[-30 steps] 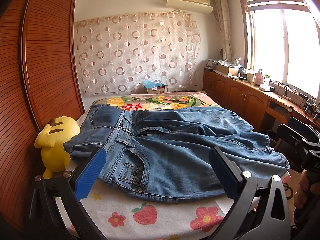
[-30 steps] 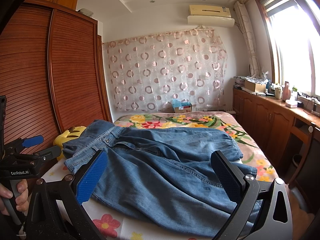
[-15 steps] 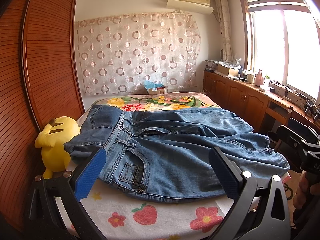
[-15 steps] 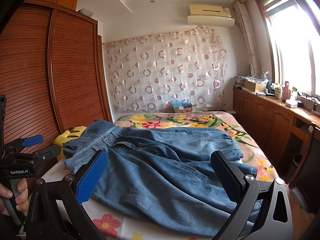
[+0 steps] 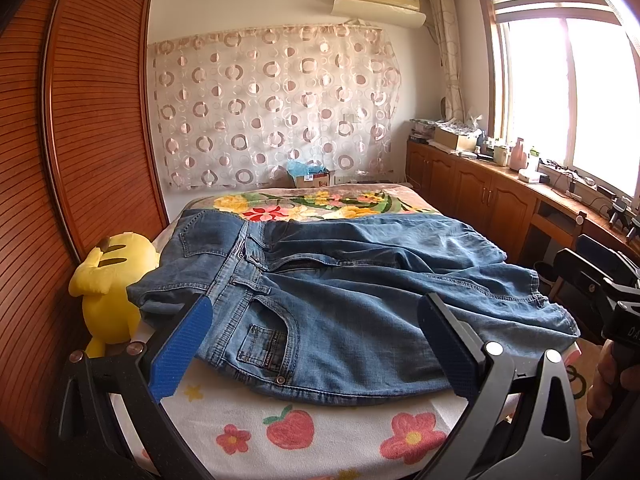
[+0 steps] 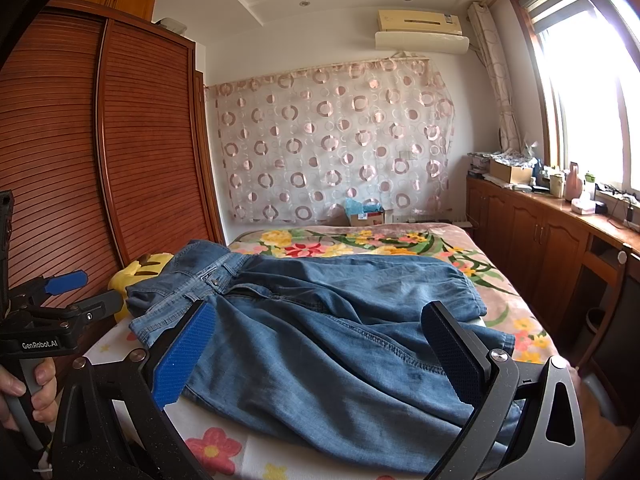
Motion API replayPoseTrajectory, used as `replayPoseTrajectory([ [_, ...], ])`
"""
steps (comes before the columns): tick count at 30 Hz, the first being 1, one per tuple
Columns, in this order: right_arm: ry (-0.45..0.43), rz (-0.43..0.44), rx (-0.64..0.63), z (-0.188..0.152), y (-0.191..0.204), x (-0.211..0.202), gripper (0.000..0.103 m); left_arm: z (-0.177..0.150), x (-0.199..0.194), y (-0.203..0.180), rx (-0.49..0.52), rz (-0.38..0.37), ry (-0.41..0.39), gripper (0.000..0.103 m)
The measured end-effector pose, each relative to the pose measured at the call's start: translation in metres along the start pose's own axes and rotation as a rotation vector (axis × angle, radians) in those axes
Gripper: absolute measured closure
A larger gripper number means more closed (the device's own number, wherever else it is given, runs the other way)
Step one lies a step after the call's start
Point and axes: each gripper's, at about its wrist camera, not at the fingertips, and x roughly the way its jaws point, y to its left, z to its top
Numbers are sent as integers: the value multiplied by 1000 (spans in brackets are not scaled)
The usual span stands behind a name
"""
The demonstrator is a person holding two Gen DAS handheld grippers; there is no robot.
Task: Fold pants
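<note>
While both the left gripper (image 5: 316, 344) and right gripper (image 6: 320, 348) gape wide, jeans (image 5: 340, 292) lie unfolded.

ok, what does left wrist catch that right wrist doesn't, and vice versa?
Left wrist only: the jeans' front coin pocket and the strawberry print on the sheet at the near edge. Right wrist only: the left hand gripping its handle, and the waistband button. Both: jeans spread on the bed, yellow plush, air conditioner, and open fingers holding nothing.
</note>
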Motion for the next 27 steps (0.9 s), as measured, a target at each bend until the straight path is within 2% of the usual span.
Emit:
replayPoseTrajectory([
  [11, 30, -11, 6, -2, -10, 5, 0, -2, 16, 11, 4, -7, 49, 1],
  [16, 43, -29, -15, -3, -12, 9, 1, 1, 25, 36, -18, 6, 61, 1],
  [27, 153, -48, -12, -12, -25, 24, 8, -11, 56, 82, -47, 20, 121, 1],
])
